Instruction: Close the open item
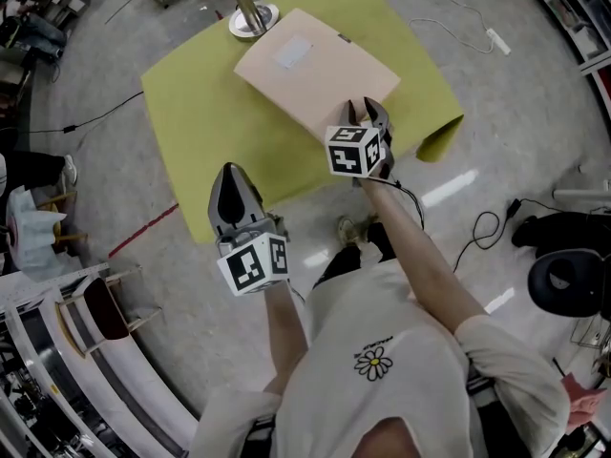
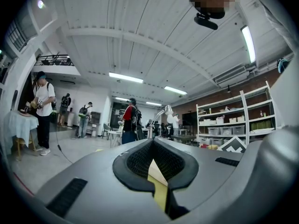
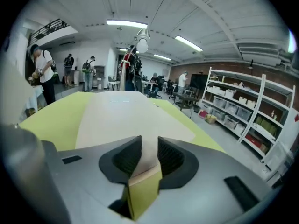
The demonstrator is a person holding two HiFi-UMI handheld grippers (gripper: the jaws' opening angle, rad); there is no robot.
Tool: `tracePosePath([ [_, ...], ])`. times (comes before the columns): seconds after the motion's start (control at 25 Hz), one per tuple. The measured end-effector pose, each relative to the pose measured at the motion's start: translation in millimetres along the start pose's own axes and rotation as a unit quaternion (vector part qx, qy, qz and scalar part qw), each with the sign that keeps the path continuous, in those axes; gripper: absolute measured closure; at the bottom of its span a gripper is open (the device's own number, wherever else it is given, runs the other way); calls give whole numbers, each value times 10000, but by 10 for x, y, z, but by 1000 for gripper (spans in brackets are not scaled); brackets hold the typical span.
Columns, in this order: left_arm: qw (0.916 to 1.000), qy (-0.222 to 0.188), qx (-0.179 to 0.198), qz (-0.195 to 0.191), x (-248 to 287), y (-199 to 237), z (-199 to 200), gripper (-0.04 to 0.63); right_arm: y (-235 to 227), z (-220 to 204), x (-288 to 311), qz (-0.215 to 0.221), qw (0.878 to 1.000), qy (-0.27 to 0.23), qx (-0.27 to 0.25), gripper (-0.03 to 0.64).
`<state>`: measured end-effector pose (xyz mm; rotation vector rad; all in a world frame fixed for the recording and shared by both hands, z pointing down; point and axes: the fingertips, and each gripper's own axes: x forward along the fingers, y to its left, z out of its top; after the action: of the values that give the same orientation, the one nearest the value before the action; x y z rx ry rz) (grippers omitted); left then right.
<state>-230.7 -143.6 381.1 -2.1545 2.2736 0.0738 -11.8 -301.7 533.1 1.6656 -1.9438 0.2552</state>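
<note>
Yellow surface [image 1: 196, 122] carries the folder [image 1: 310, 70], flat and seemingly closed, just ahead of my right claw [image 1: 368, 111]. That claw straddles its near corner half open, pressing nothing. My left claw [image 1: 229, 177] waits shut and empty, apparently unneeded.

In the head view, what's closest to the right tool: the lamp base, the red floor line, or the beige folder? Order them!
From the right tool:
1. beige folder, right at its tips.
2. lamp base, table's far edge.
3. red floor line, far left.
</note>
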Motion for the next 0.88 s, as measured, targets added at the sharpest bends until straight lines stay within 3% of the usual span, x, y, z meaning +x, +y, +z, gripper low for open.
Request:
tracePosePath([
  [0.08,10000,-14,-2,-9,-3,6,2,581,95,-7,20,244,9996,143,20,594],
  [0.12,10000,-20,14,-19,-2,7,5,581,121,-5,30,329,9992,235,20,604],
  [0.44,9999,54,37,-130,7,-82,-47,581,175,2,103,872,9910,788,-642,606],
  [0.6,9998,35,1,-181,-19,-146,-49,581,217,-6,96,1287,9773,1293,-1074,606],
  [0.88,9997,149,39,-180,-27,-219,-87,581,217,-26,163,1852,9549,2055,-1073,606],
])
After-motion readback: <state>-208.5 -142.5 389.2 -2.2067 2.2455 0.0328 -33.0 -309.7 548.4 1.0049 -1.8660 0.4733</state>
